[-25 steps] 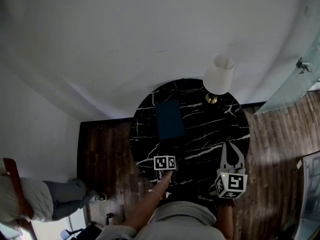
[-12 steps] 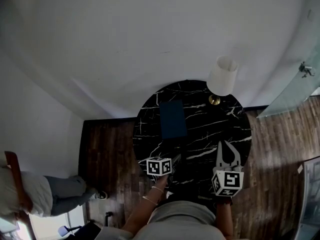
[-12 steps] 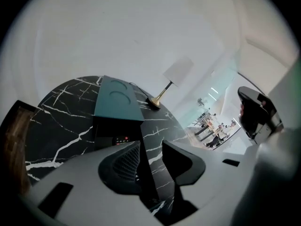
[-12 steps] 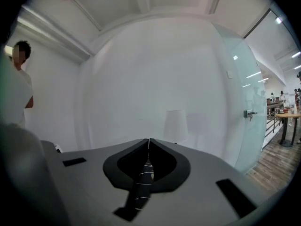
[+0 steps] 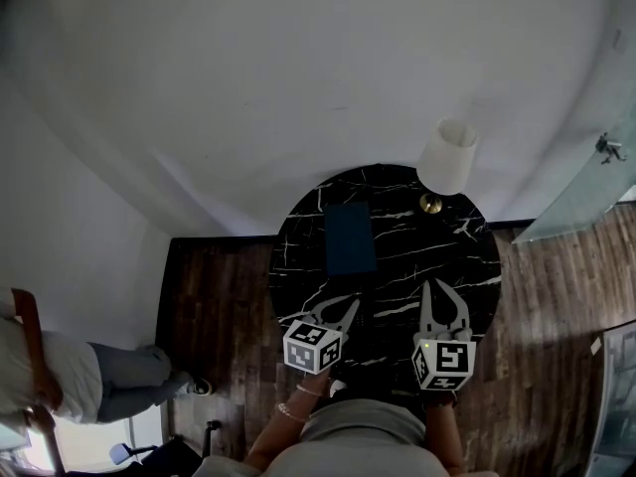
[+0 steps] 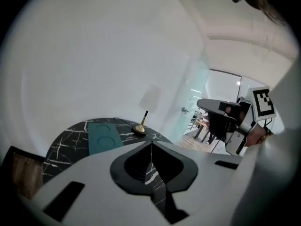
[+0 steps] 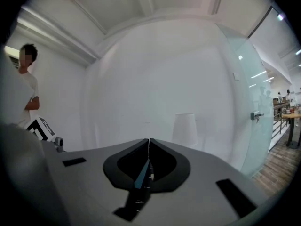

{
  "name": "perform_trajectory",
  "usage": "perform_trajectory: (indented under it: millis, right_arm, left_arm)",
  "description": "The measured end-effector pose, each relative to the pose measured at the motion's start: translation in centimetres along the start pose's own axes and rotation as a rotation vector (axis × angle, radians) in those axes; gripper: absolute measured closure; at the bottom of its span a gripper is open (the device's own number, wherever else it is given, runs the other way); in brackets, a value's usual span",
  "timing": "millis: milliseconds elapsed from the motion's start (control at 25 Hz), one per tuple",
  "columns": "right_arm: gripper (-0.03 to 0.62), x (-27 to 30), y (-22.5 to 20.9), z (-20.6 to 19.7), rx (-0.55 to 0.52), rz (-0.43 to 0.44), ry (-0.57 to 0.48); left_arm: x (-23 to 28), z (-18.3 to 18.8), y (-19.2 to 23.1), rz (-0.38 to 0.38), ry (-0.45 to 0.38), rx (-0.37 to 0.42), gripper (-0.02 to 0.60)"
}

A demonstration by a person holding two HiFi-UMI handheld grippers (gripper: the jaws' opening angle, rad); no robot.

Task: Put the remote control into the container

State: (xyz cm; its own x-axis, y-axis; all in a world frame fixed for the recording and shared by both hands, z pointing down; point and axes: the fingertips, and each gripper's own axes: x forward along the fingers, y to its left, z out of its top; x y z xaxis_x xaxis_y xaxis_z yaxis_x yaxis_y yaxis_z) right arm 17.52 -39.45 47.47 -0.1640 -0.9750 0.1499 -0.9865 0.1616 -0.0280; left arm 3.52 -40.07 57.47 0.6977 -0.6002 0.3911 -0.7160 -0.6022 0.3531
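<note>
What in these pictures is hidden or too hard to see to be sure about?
Remote control: seen in no view; in the head view the left gripper, the right gripper and the person cover the near part of the table.
Container: head view, too small and dark to show its inside; right gripper view, the shut fingers leave only a sliver.
Lamp: left gripper view, shade nearly lost against the white wall.

Teal rectangular container (image 5: 350,238), flat on marble table (image 5: 447,256)
</note>
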Motion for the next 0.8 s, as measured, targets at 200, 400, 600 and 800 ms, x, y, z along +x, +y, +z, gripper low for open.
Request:
perform_trajectory:
  millis: [200, 400, 600, 800]
  right_arm:
    - [0.580, -0.3, 1.8, 1.0, 0.002, 0.040, -0.032]
    - [0.580, -0.6, 3.6, 1.9, -0.004, 0.078, -0.059]
    - [0.581, -0.7, 5.4, 2.8, 0.018, 0.128, -0.079]
    - [0.580, -0.5, 6.5, 3.2, -0.008, 0.157, -0.097]
  left_arm:
    - [-1.7, 2.9, -1.6, 0.019, -0.058, 0.140, 0.574]
    - [-3.2, 5.4, -2.9, 0.030, -0.120, 0.223, 0.574]
    - [-4.7, 8.1, -4.1, 0.044, -0.201, 0.277, 0.574]
    - [-6.5, 11.0, -5.0, 0.038, -0.291, 0.284, 0.574]
